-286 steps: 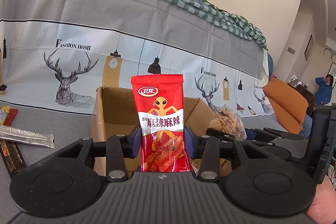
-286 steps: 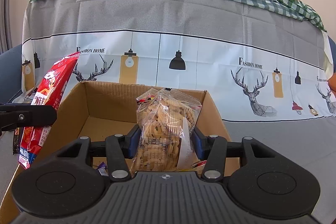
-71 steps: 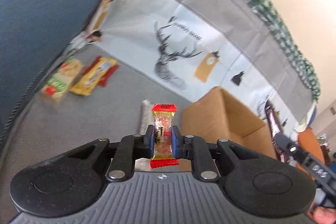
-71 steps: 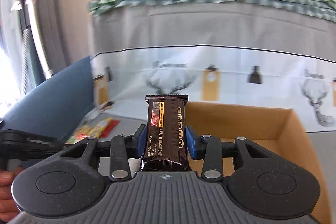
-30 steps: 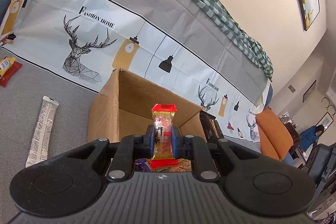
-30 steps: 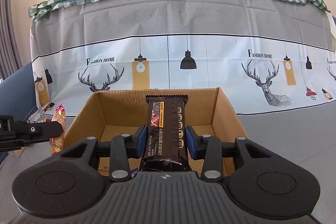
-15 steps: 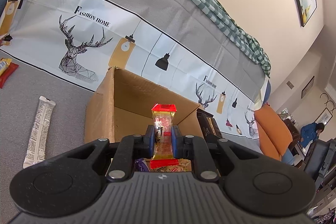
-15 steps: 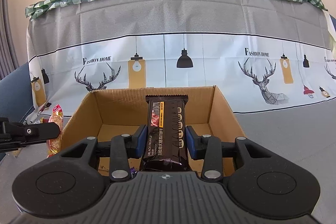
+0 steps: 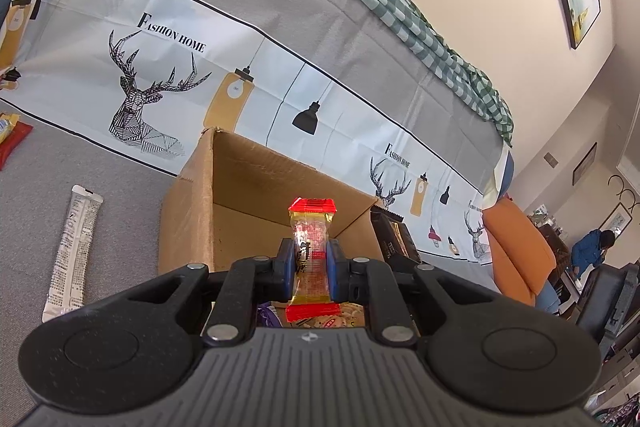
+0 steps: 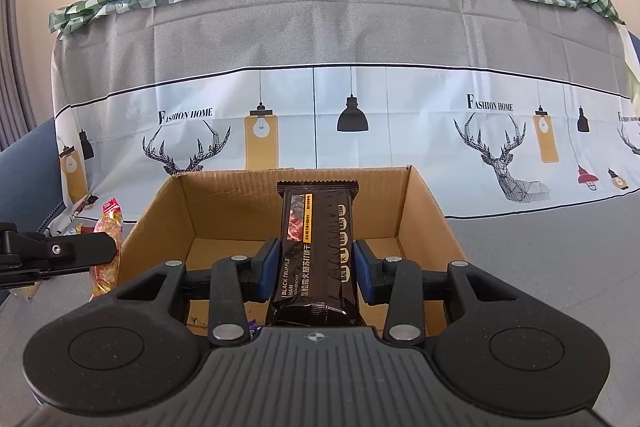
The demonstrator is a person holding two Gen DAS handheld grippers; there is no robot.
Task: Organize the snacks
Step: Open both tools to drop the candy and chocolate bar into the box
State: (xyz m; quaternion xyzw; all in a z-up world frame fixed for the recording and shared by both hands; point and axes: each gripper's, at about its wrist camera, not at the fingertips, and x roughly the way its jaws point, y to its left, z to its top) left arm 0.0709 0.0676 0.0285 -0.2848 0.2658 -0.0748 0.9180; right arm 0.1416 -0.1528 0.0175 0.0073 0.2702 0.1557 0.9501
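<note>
An open cardboard box [image 9: 192, 211] [image 10: 424, 203] stands on the grey cloth, with snack packs [image 9: 348, 315] lying on its floor. My left gripper [image 9: 311, 259] is shut on a small clear snack packet with red ends [image 9: 310, 247], held upright over the box's near edge. In the right wrist view that same packet [image 10: 107, 247] shows at the far left, in the left gripper's fingers [image 10: 76, 247]. My right gripper [image 10: 316, 263] is shut on a dark brown cracker pack [image 10: 316, 243], held upright over the box's opening. The dark pack [image 9: 394, 235] also shows past the box's right corner.
A white stick sachet [image 9: 72, 247] lies on the cloth left of the box. Yellow and red snacks [image 9: 10, 131] lie at the far left. A deer-print cover [image 10: 320, 115] hangs over the sofa back behind. An orange cushion [image 9: 516, 247] and a person [image 9: 592, 251] are far right.
Both grippers keep their grips. The left wrist view has shifted slightly, so the box and the stick sachet sit a little further left and nearer.
</note>
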